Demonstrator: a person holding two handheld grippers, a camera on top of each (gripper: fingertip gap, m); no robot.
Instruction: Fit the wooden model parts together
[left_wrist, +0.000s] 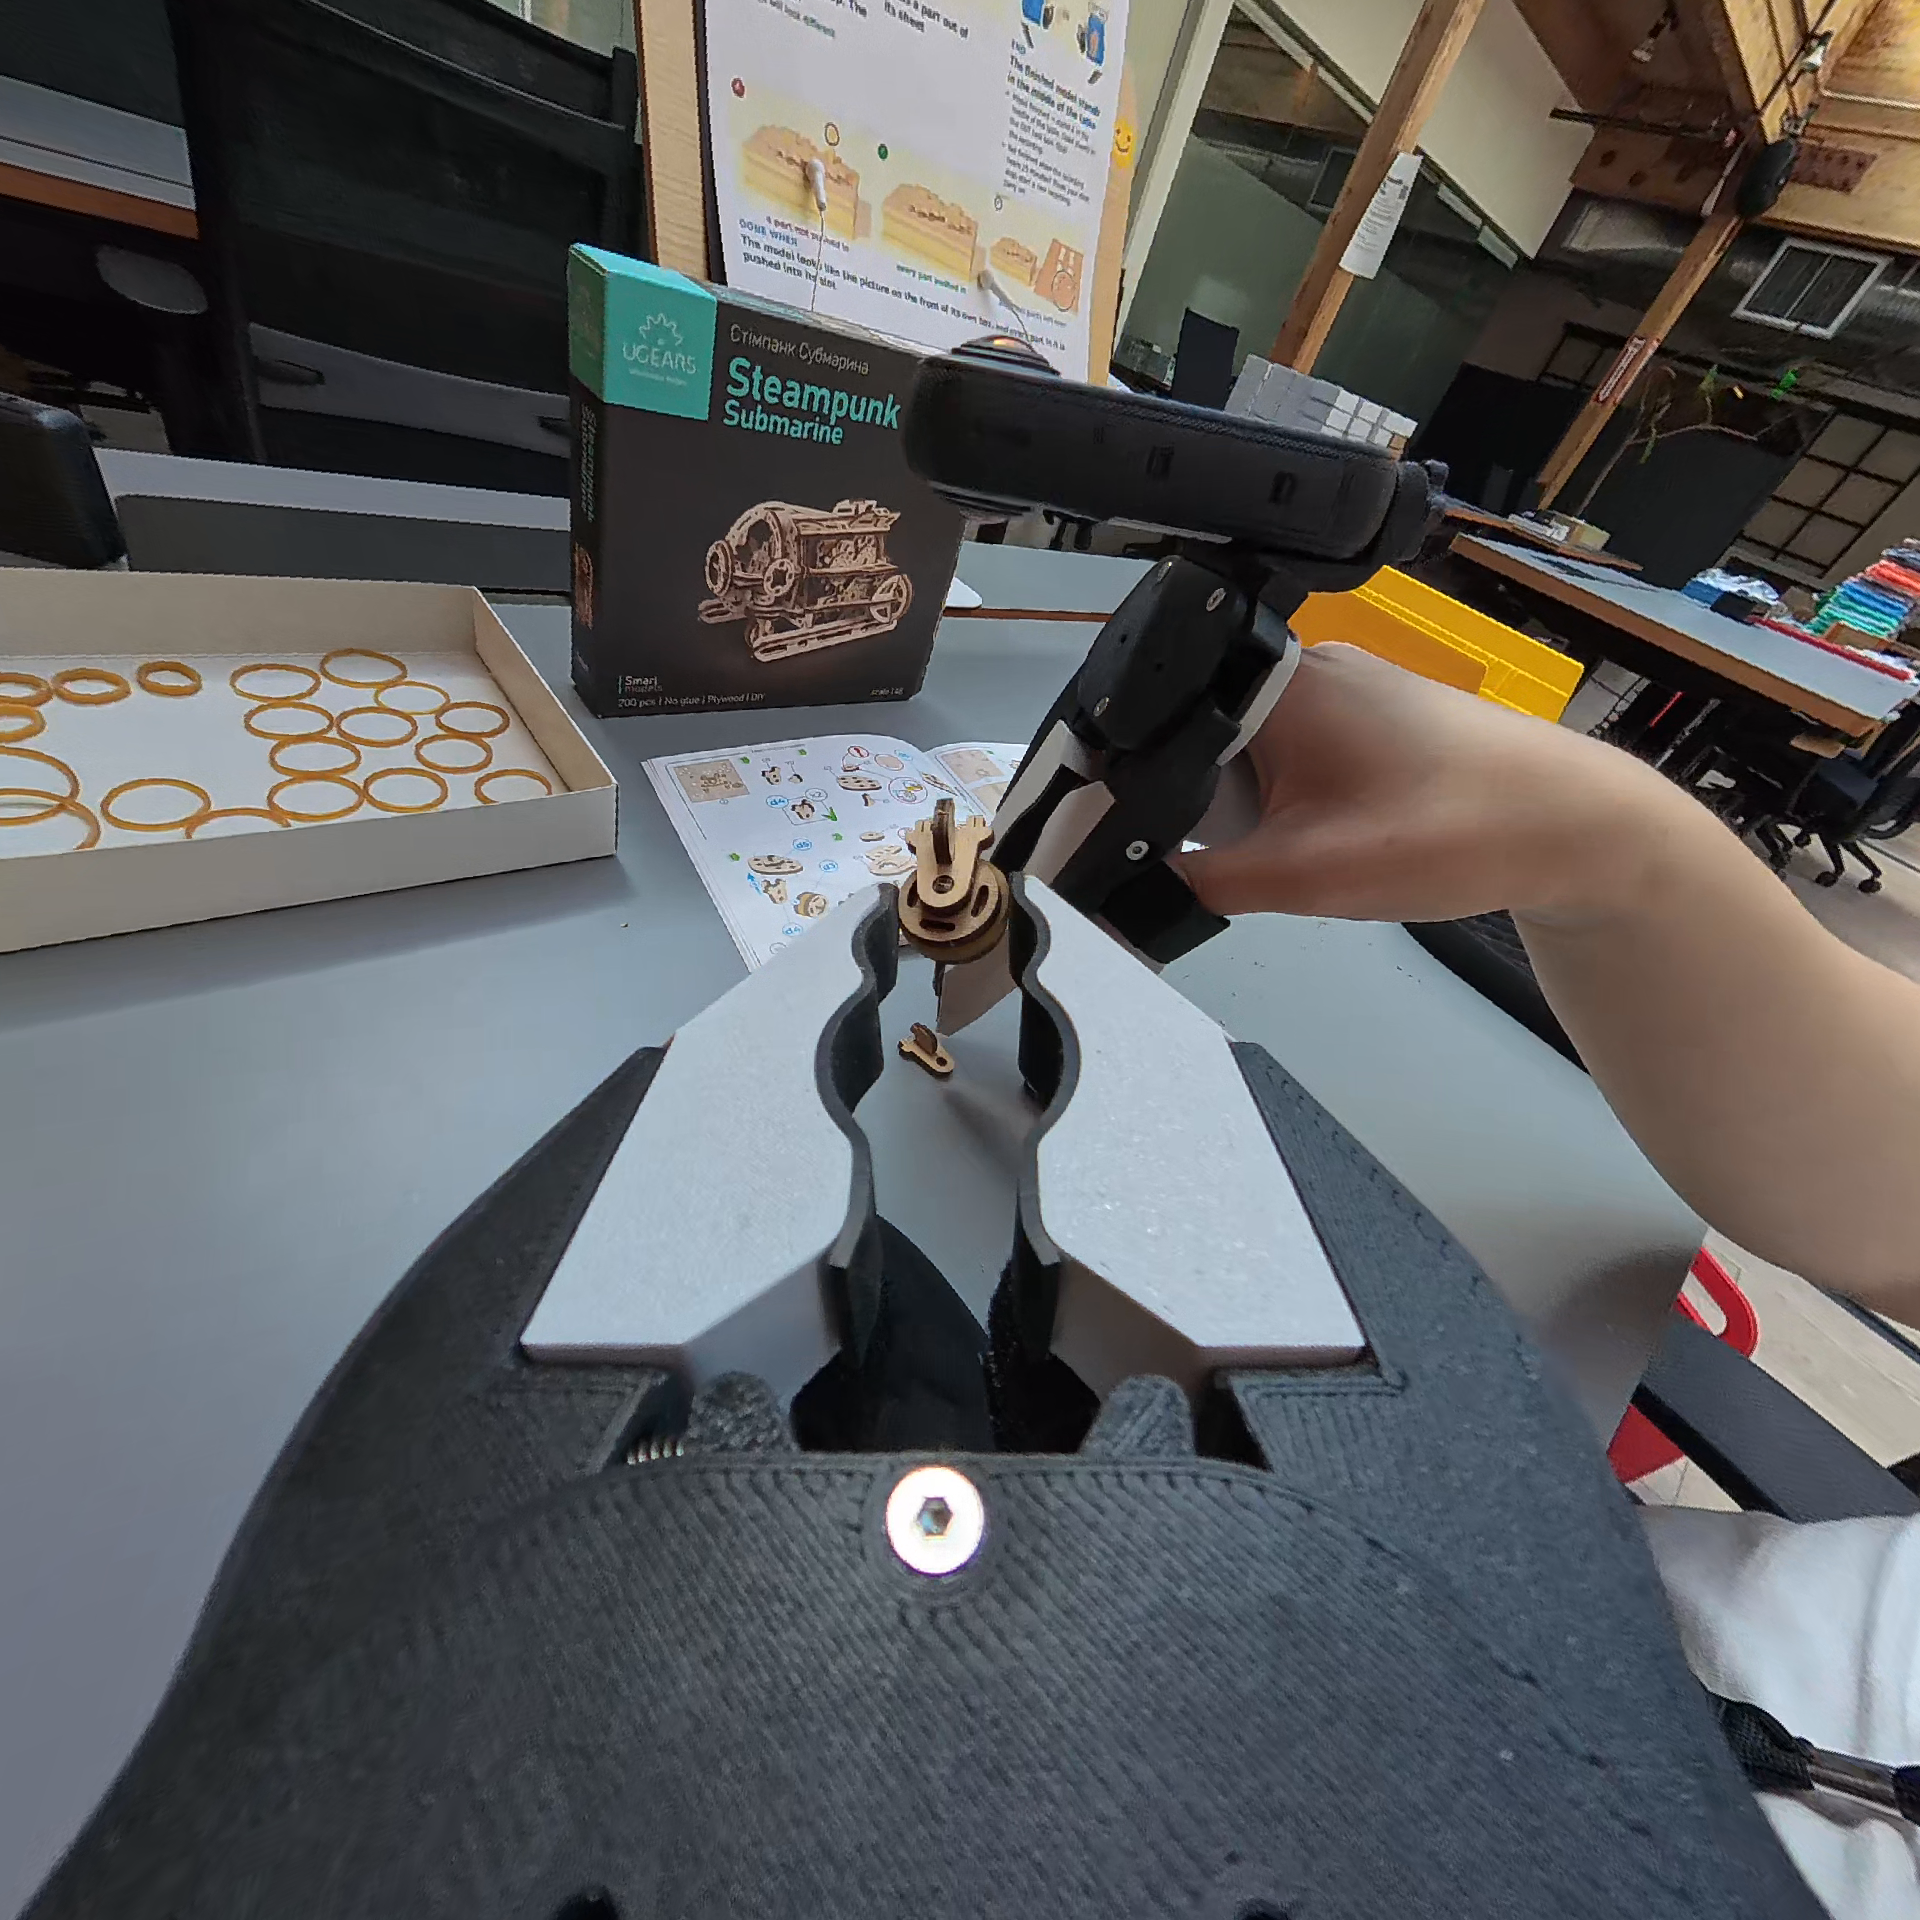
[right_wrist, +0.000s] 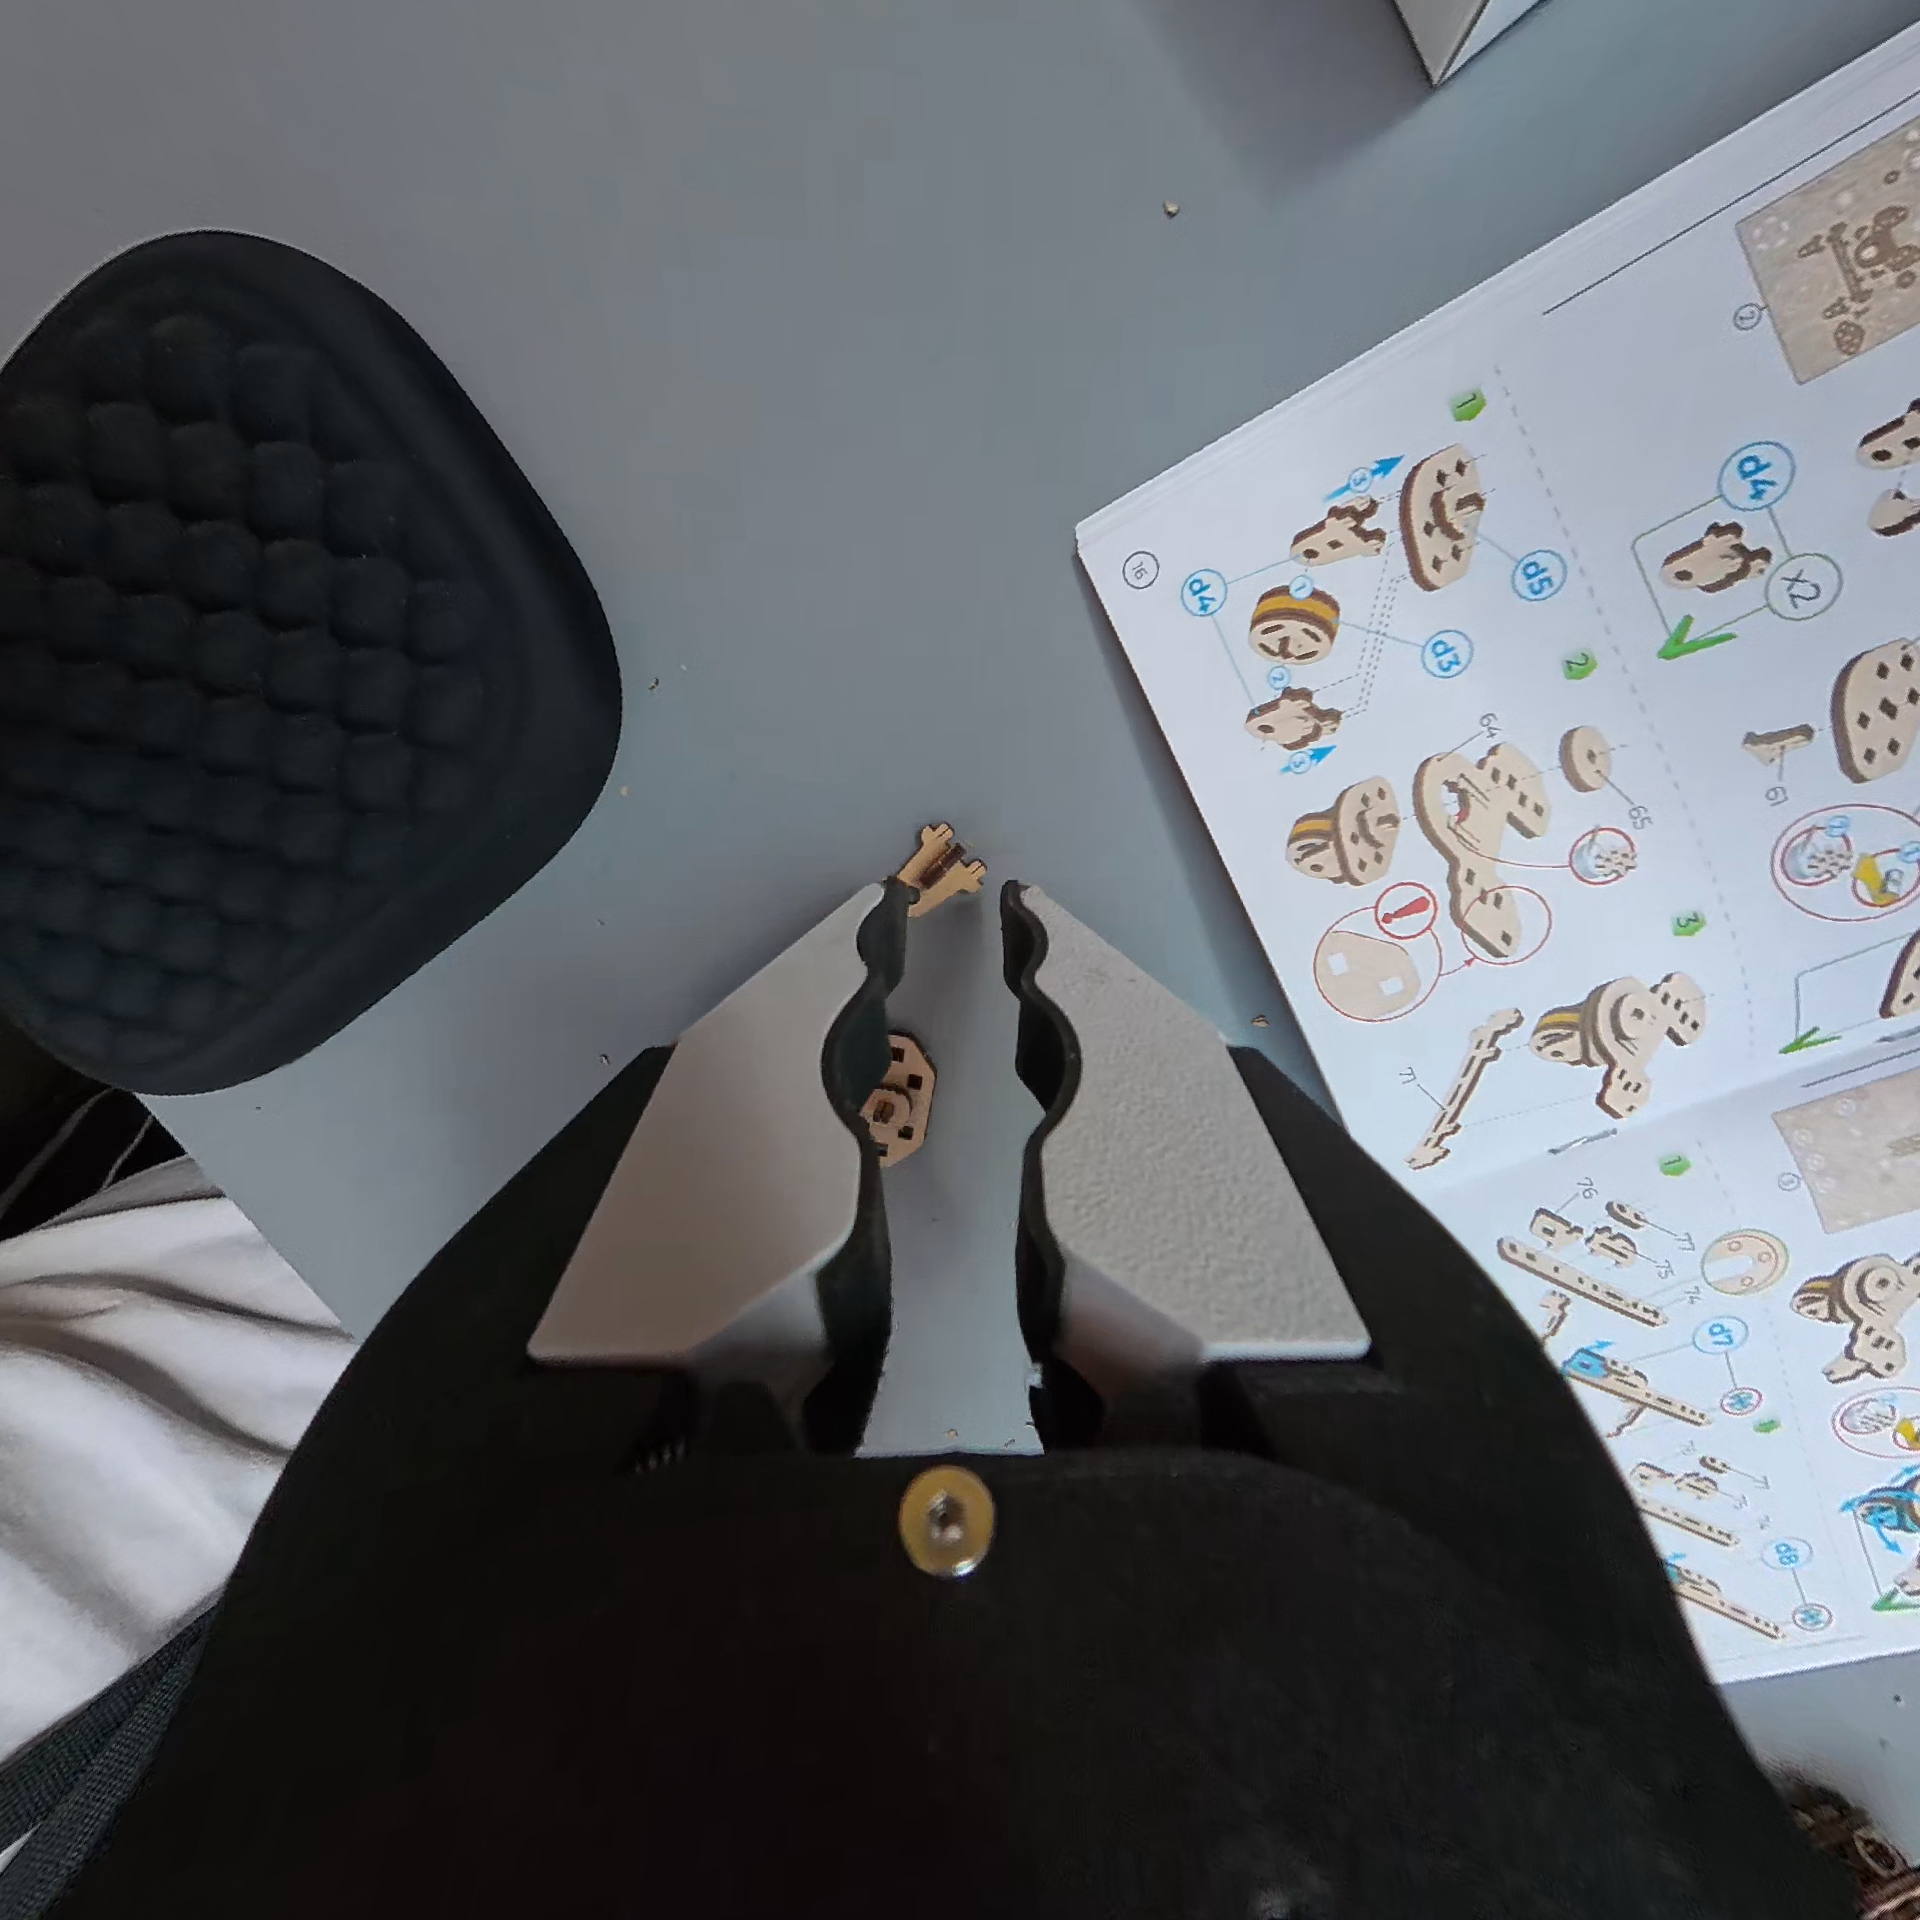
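Observation:
My left gripper (left_wrist: 953, 914) is shut on a round wooden disc assembly (left_wrist: 940, 923) with a notched part standing up out of it, held at the fingertips above the grey table (left_wrist: 312, 1039). A small flat wooden part (left_wrist: 927, 1049) lies on the table just below it. My right gripper (left_wrist: 951, 1013) points steeply down beside that part. In the right wrist view the right gripper (right_wrist: 943, 894) is slightly open and empty. The small part (right_wrist: 943, 864) lies just past its tips, touching the left one. The disc (right_wrist: 902, 1107) shows partly behind the left finger.
An open instruction booklet (left_wrist: 831, 810) (right_wrist: 1558, 831) lies ahead. The model's box (left_wrist: 769, 499) stands behind it. A white tray (left_wrist: 540, 717) of rubber bands is at the left. A black bumpy pad (right_wrist: 260, 644) lies near the table edge. A hand (left_wrist: 1403, 790) holds the right gripper. The tips of one gripper are about 12 cm away from the tips of the other.

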